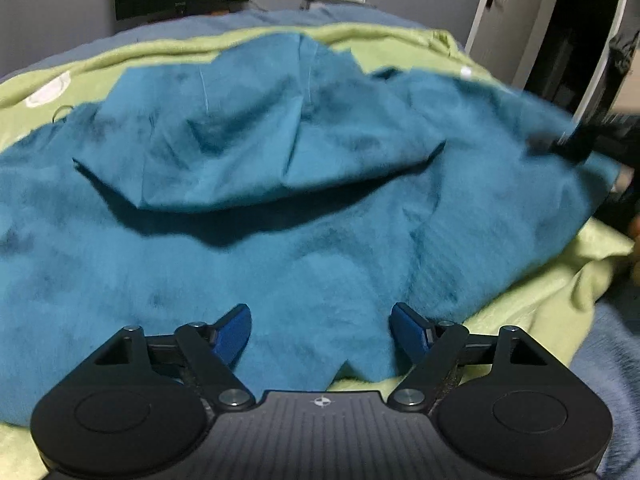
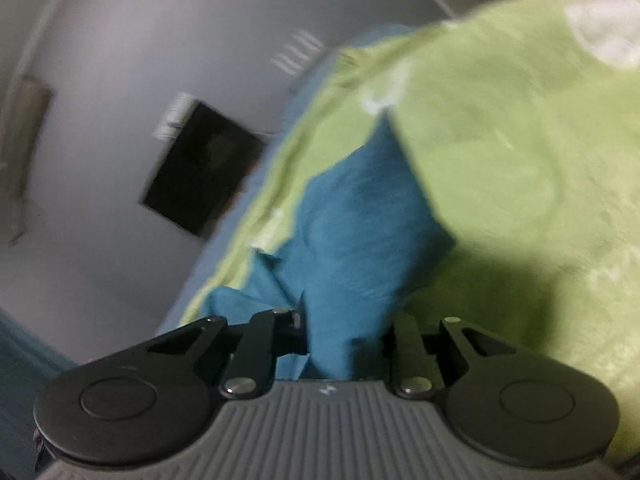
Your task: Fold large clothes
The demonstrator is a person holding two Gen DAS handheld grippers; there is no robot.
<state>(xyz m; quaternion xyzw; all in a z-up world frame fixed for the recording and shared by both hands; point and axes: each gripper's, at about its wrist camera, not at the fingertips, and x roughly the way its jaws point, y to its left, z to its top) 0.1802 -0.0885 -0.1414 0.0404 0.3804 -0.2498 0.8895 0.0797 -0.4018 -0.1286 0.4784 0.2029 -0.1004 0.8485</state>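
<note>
**Teal fleece on the bed, mid-fold: right side pinched, left side waiting**

So here's the state of play. The big teal garment is spread across a green blanket on the bed, and it fills most of the left wrist view. There's a smoother teal panel lying over the far half of it, looks like a hood or a lining flap, casting a shadow on the fuzzy part below. Can't say for sure which.

The left gripper hangs over the near edge of the garment with its blue fingers spread wide and nothing between them. Fabric sits under and beyond them, but no grab yet.

The right gripper is the busy one. In its own view a bunch of teal cloth runs straight in between its narrow-set jaws, so I read that as pinching the garment's right edge. From the left camera you can see it as a dark blur at the far right of the garment, with that edge looking lifted.

My guess at the step: one side is getting folded in toward the middle. Next move probably needs the left gripper to drop onto the near edge and close on it, or pin the cloth down, so the right one can carry its edge across without dragging the whole thing. Fleece on a loose blanket will likely slide, and catching the blanket too is a risk.
</note>
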